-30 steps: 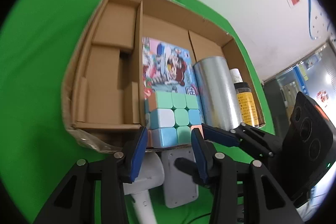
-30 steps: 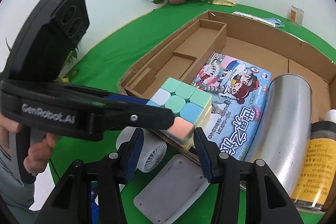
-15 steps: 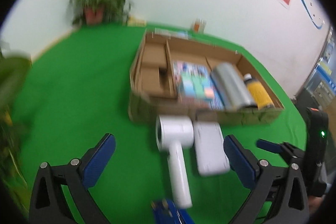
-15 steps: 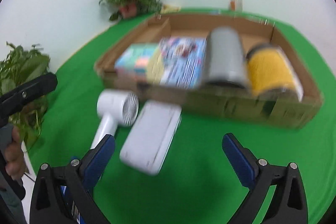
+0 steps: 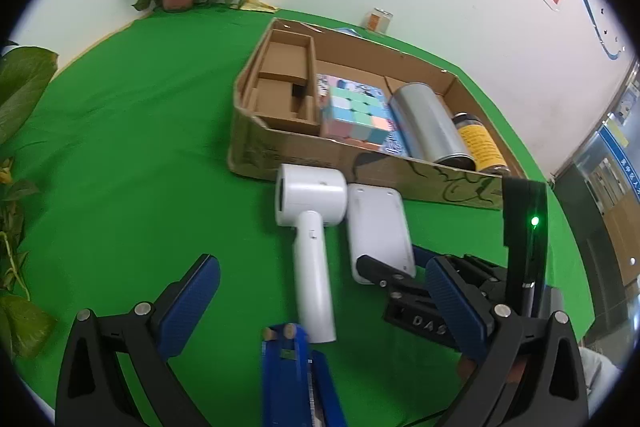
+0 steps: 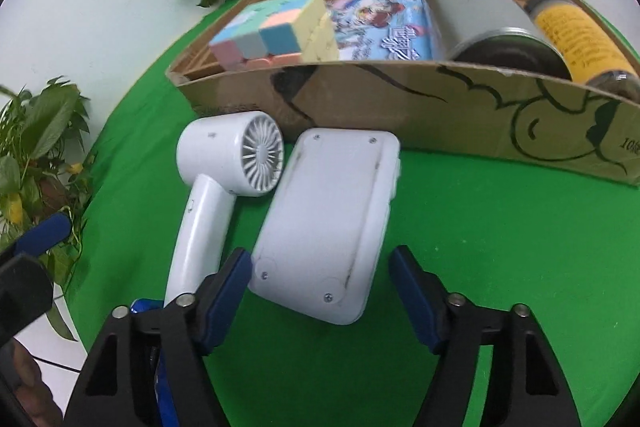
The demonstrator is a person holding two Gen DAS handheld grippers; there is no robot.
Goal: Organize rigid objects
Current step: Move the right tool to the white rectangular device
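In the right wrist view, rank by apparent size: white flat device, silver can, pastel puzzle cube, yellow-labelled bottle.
1. White flat device, though nearest the camera.
2. Silver can.
3. Pastel puzzle cube and yellow-labelled bottle: too alike to rank.

Left tongs point(image 5: 320, 311) with black triangular arms, blue ribbed pads, silver screws, right tongs point(image 6: 320, 291) built alike, black housing lit by a green lamp, pale lettering moulded on black.

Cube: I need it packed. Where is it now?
In the box, left part, the cube sits on the picture book, left of the silver can.
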